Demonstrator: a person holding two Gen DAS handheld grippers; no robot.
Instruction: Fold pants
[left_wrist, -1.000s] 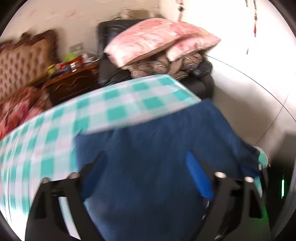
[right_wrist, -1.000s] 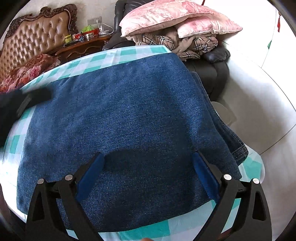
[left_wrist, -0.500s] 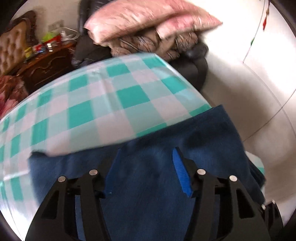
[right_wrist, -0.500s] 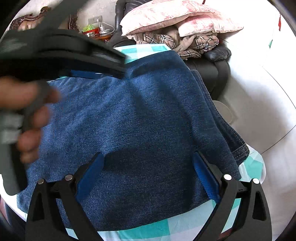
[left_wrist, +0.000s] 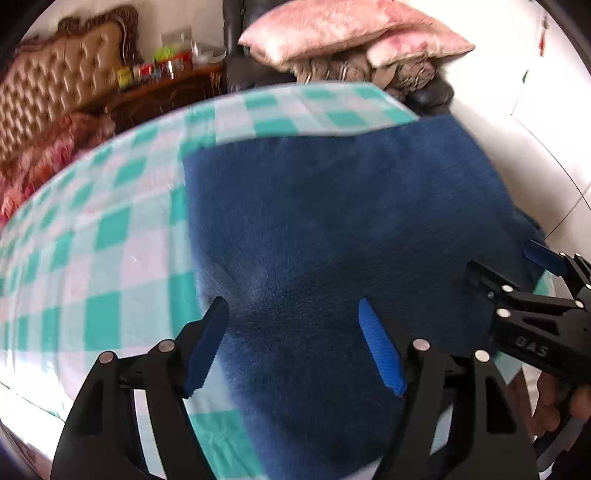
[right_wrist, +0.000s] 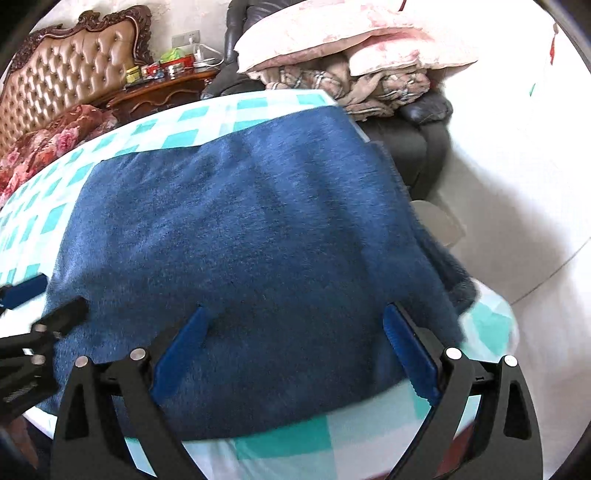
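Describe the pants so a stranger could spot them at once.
Find the table under the teal-and-white checked cloth. On it, reaching its right edge, lie the folded pants, a flat block. They are the only dark blue denim there; the pink pillows sit behind on a chair.

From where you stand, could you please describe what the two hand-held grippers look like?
Both look alike. The left hand-held gripper has an angular black frame with triangular cut-outs, round silver pins at its joints, and ribbed bright blue pads on its two fingers. The right hand-held gripper is the same; the left wrist view shows pale raised lettering on its black body.
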